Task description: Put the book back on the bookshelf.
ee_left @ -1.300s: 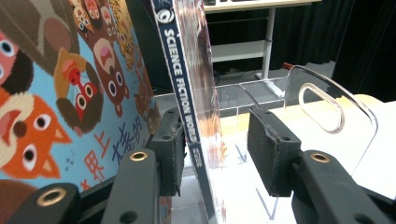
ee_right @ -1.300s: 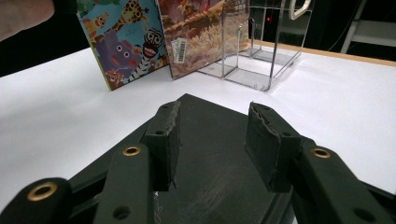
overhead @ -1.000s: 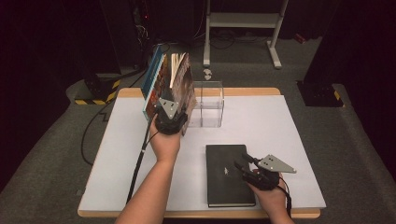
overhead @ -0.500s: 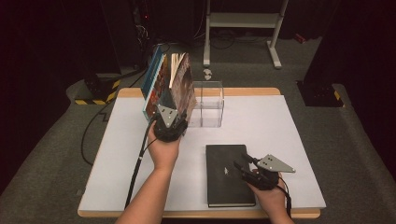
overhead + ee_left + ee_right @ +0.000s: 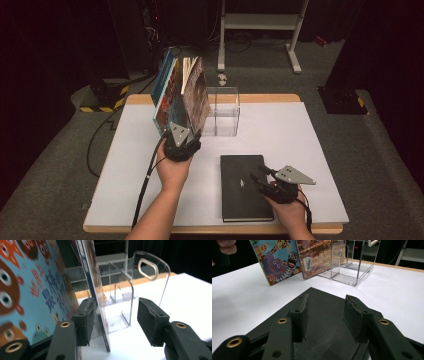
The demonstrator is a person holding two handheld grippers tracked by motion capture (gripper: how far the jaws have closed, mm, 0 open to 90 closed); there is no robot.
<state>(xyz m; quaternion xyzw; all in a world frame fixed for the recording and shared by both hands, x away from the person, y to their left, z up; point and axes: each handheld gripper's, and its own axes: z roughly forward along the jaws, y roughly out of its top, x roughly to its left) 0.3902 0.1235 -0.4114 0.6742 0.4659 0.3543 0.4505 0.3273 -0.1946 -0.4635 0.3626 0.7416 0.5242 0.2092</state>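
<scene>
Change: the left gripper (image 5: 181,146) has drawn back toward the person along the worktop (image 5: 310,135), and its jaws have just been opening; a thin book edge (image 5: 96,293) stands between the pads, untouched on the right.
Left gripper: part open, gripping nothing.
Picture books (image 5: 180,97): upright, leaning left, against the clear rack (image 5: 222,112), just ahead of the left gripper.
Rack: its compartments look empty.
Black book (image 5: 245,187): flat, long axis running away from the person, under the right gripper (image 5: 260,177).
Right gripper: part open above the cover, not clamped.
</scene>
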